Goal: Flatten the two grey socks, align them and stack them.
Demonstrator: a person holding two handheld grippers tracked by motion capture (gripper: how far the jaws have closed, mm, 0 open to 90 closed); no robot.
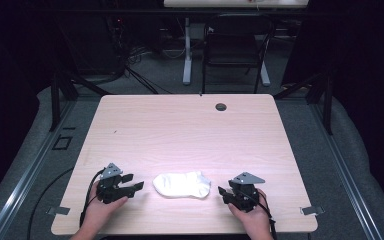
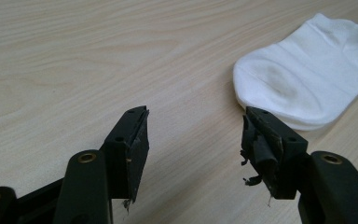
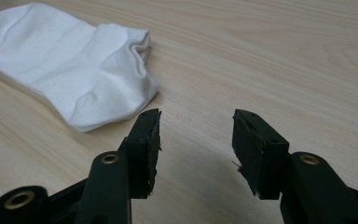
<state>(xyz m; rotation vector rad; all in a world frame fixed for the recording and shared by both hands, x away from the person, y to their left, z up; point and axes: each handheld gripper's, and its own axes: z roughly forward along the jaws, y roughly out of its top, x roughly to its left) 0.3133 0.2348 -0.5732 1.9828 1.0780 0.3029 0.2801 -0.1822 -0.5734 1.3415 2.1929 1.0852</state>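
Note:
A white ankle sock (image 1: 182, 184) lies flat on the wooden table (image 1: 180, 130) near its front edge, toe to the left and cuff to the right. My left gripper (image 1: 136, 184) rests on the table just left of the sock, open with nothing between its jaws. In the left gripper view (image 2: 193, 116) the sock (image 2: 307, 74) sits ahead and to the right, its toe end close to the right jaw. My right gripper (image 1: 222, 190) rests just right of the sock, open and empty. In the right gripper view (image 3: 196, 116) the sock (image 3: 70, 65) lies ahead to the left.
A round grommet hole (image 1: 221, 106) sits near the table's far edge. Beyond the table stand a dark chair (image 1: 235, 50) and a white desk leg (image 1: 187, 55). Cables (image 1: 87, 200) trail off the front left edge.

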